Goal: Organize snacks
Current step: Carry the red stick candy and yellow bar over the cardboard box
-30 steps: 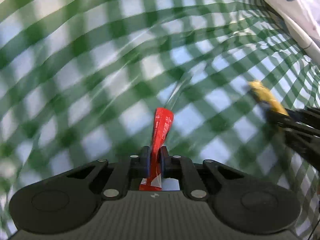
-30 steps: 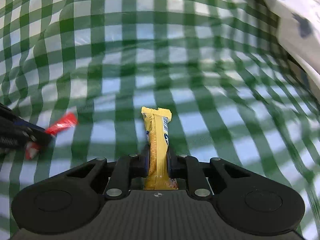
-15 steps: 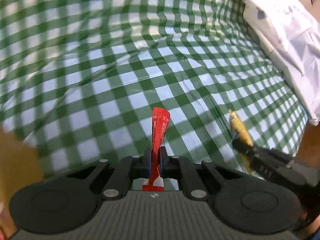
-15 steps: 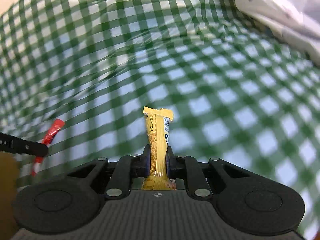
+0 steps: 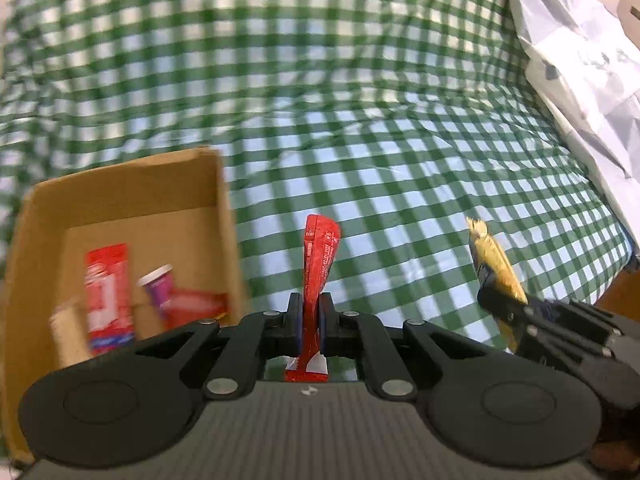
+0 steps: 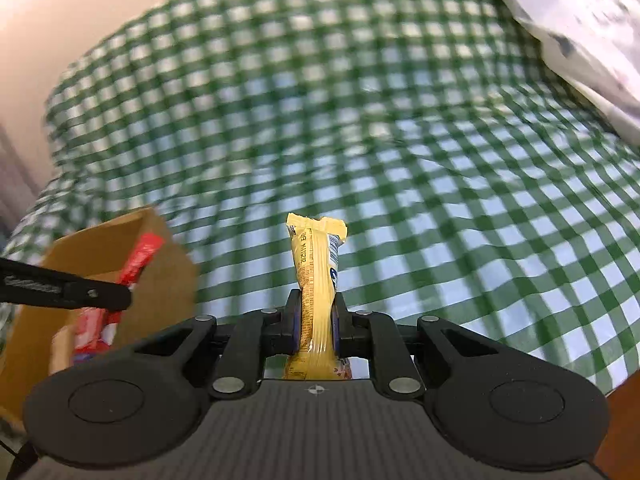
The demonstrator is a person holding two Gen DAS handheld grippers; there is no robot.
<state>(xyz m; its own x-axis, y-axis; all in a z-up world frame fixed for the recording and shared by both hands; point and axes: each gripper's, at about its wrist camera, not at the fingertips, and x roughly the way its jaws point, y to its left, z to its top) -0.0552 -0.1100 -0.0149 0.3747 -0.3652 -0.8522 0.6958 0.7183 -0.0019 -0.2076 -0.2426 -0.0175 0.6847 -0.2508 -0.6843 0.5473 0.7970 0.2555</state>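
My left gripper (image 5: 310,322) is shut on a thin red snack packet (image 5: 318,264) that sticks up between its fingers, above the checked cloth and just right of an open cardboard box (image 5: 224,216). My right gripper (image 6: 316,320) is shut on a yellow snack bar (image 6: 316,276), also held upright. In the left wrist view the right gripper (image 5: 496,304) and its yellow bar (image 5: 494,260) show at the right. In the right wrist view the left gripper's finger (image 6: 64,290) and the red packet (image 6: 140,260) show over the box (image 6: 168,280).
The box holds several snacks: a red packet (image 5: 108,292), a purple-and-white tube (image 5: 158,284), another red wrapper (image 5: 196,306). A green-and-white checked cloth (image 5: 360,120) covers the table. A white crumpled bag (image 5: 580,60) lies at the far right. The table's front right edge (image 5: 624,280) is near.
Both grippers have pulled back and up from the cloth with their snacks. The cardboard box has come into view at the left of both views.
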